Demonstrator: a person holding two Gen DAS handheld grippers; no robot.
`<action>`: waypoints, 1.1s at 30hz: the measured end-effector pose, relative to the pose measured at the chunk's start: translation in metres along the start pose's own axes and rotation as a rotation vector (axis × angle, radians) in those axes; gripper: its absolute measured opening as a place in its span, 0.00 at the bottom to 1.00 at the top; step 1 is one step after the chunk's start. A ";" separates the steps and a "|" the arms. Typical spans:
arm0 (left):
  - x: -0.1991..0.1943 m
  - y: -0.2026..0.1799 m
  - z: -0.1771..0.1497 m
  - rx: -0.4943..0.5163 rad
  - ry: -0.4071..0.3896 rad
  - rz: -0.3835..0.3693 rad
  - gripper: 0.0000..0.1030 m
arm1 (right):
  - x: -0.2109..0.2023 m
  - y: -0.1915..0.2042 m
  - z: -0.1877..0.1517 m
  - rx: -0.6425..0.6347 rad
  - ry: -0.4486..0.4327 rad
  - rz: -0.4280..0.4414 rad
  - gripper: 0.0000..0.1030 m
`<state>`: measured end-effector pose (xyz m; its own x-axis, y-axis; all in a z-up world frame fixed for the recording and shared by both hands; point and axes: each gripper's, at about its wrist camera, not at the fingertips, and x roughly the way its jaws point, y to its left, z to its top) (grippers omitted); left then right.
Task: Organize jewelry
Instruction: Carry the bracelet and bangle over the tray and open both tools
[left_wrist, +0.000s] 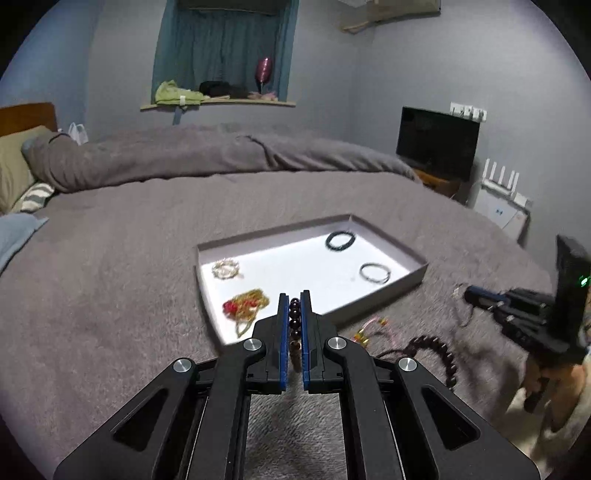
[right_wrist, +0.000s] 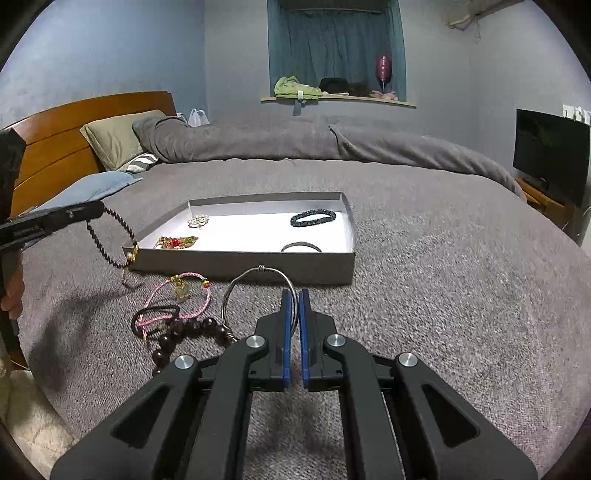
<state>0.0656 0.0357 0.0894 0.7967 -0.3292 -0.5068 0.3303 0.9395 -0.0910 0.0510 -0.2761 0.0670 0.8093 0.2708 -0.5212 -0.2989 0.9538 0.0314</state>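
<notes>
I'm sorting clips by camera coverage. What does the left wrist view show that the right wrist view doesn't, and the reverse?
Only the left wrist view shows the white router by the wall and the left gripper from behind, its jaws shut on a dark bead string.

Only the right wrist view shows the wooden headboard and the silver ring bangle pinched in the right gripper.

Both show the tray, its black bracelet, the gold-and-red necklace and the pink cord bracelet on the grey blanket.
</notes>
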 end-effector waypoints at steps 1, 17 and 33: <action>-0.002 0.000 0.003 -0.003 -0.007 -0.008 0.06 | 0.001 0.001 0.001 -0.001 0.000 0.002 0.04; 0.029 0.015 0.049 -0.068 -0.048 -0.021 0.06 | 0.029 -0.004 0.071 0.000 -0.052 -0.014 0.04; 0.104 0.047 0.073 -0.196 -0.020 -0.007 0.06 | 0.122 -0.037 0.124 0.078 0.003 -0.077 0.04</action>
<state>0.2004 0.0384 0.0948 0.8051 -0.3361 -0.4887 0.2326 0.9369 -0.2611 0.2235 -0.2621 0.1079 0.8270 0.1963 -0.5268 -0.1955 0.9790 0.0580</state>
